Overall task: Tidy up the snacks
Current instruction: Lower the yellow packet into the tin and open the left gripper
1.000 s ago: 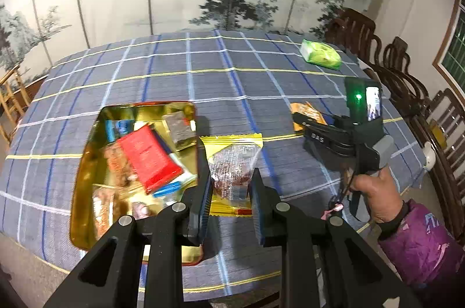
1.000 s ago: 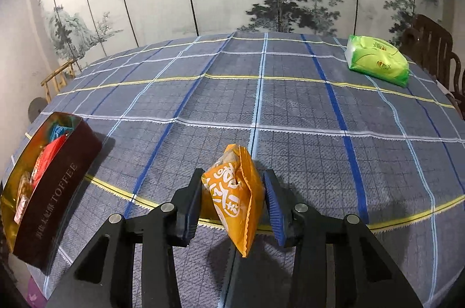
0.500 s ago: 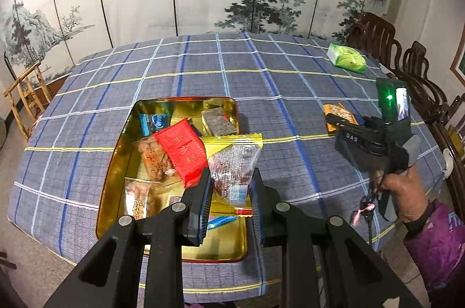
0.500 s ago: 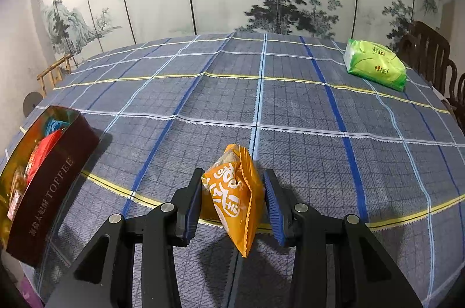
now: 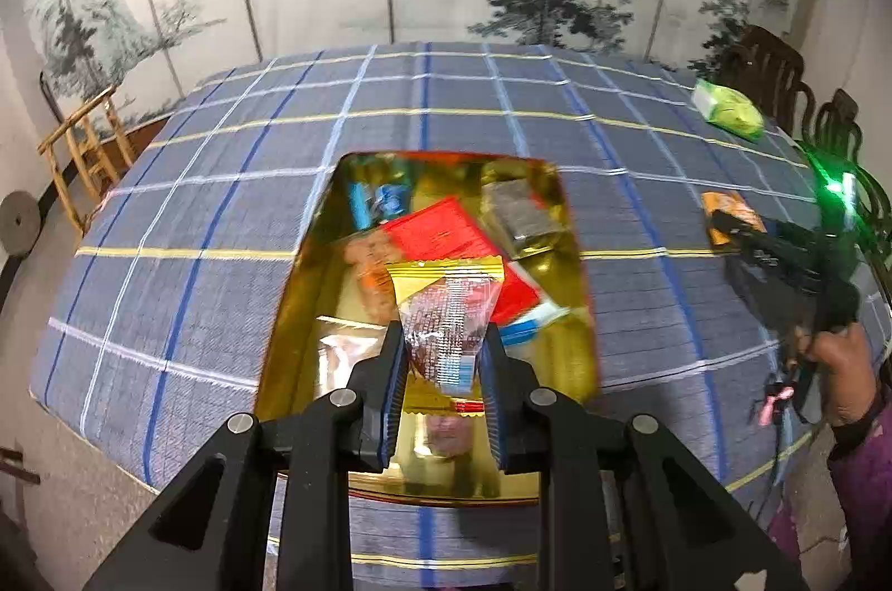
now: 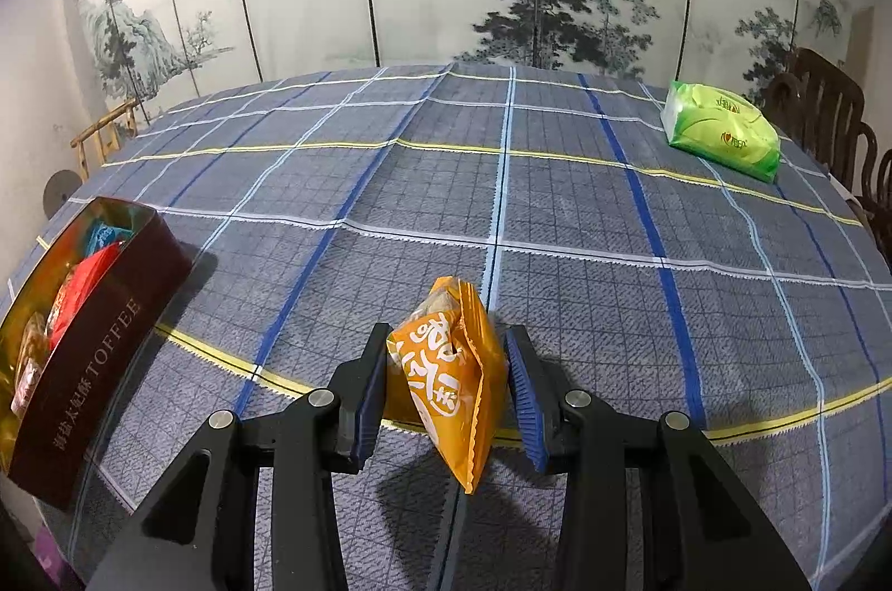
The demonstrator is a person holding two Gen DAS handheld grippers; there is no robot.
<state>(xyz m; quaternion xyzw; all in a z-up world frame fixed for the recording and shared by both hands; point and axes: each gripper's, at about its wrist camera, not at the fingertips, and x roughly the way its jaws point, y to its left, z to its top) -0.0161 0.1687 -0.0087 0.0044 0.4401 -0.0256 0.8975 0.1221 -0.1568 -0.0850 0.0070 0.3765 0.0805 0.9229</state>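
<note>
My left gripper (image 5: 441, 368) is shut on a clear snack packet with yellow edges (image 5: 446, 318) and holds it above the gold tin (image 5: 574, 256). The tin holds a red packet (image 5: 446, 234), a blue one (image 5: 379, 200), a dark one (image 5: 518, 214) and others. My right gripper (image 6: 446, 387) is shut on an orange snack bag (image 6: 446, 373), held a little above the tablecloth, to the right of the tin (image 6: 106, 340), whose dark red side reads TOFFEE. The right gripper also shows in the left wrist view (image 5: 736, 226).
A green tissue pack (image 6: 719, 136) lies at the far right of the checked tablecloth (image 6: 502, 200). Dark wooden chairs (image 6: 825, 111) stand along the right edge. A bamboo chair (image 5: 83, 150) stands left of the table. A painted screen fills the back.
My left gripper has carried the clear packet leftward from beside the tin to over its middle. The right gripper still holds the orange bag, nearly unmoved.
</note>
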